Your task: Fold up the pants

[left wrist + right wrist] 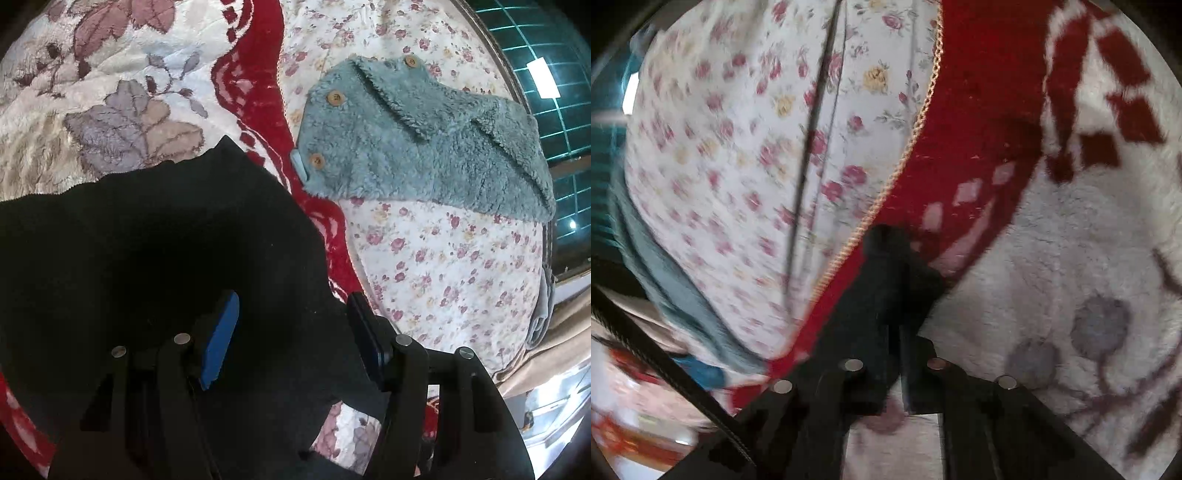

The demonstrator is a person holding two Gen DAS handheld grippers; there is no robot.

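Hidden and blurred parts

The black pants [147, 251] run off the left wrist view's left and bottom edges; the right gripper [890, 280] fingertips are buried in dark cloth (pads unseen), and the floral sheet [713, 155] is motion-blurred

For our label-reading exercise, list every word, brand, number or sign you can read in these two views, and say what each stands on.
None is readable in either view.
The small light blue tag on the teal fleece garment shows no legible text.
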